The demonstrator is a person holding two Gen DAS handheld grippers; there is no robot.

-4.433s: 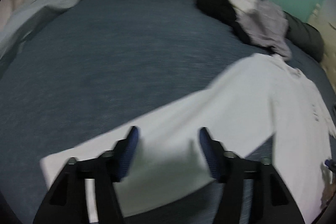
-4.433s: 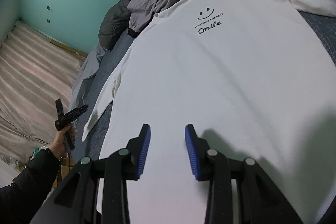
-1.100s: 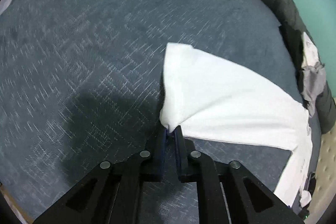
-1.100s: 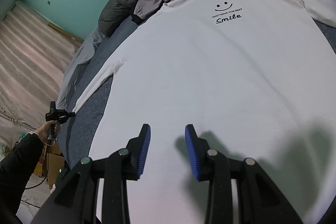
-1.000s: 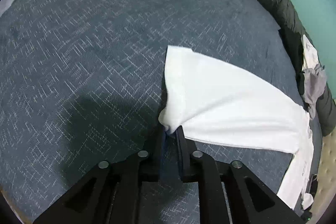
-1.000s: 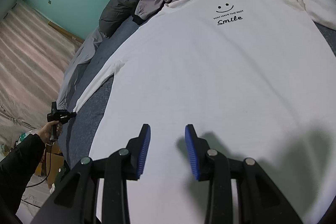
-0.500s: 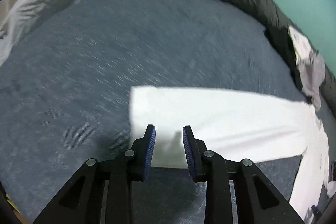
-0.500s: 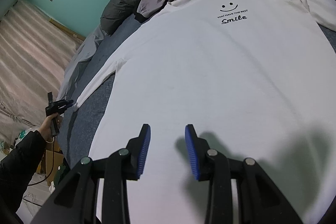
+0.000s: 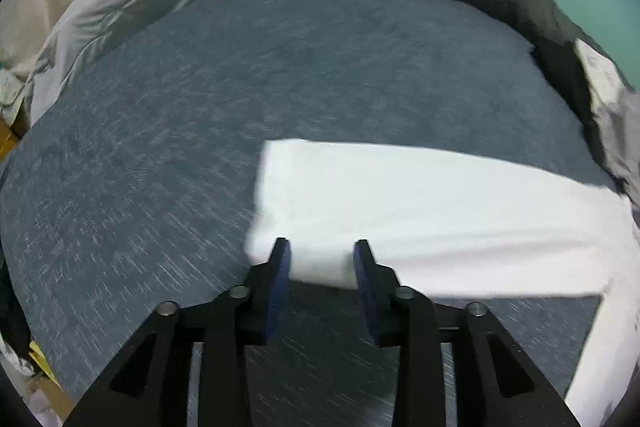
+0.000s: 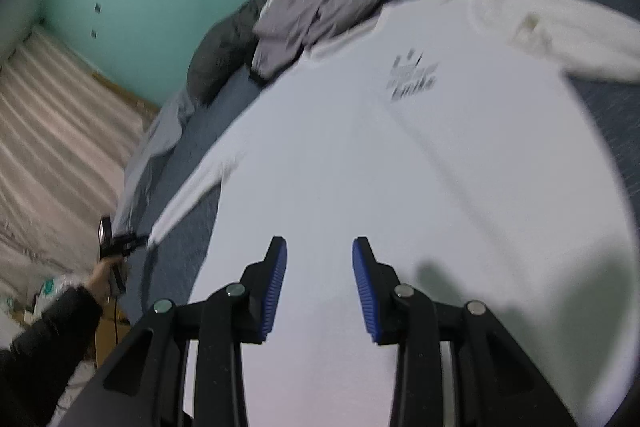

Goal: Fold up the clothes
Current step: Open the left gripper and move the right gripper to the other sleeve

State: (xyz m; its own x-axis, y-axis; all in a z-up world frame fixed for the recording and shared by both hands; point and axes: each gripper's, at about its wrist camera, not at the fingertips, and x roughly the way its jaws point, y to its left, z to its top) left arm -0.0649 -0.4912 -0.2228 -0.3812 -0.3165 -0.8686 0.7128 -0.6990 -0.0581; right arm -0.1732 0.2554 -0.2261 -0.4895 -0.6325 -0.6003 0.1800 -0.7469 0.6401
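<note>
Now the left gripper (image 9: 320, 269) stands released above the cuff of the white shirt's sleeve (image 9: 420, 211), its jaws having just been opening. Flat on the blue bed (image 9: 200, 115) lies the white shirt (image 10: 400, 187). Over its hem hangs the right gripper (image 10: 319, 267), parted, holding nothing.

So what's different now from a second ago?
The left gripper had the white shirt's sleeve cuff pinched; its fingers have just been opening and let it go, so the sleeve lies flat on the bed. The right gripper stays open above the shirt.
</note>
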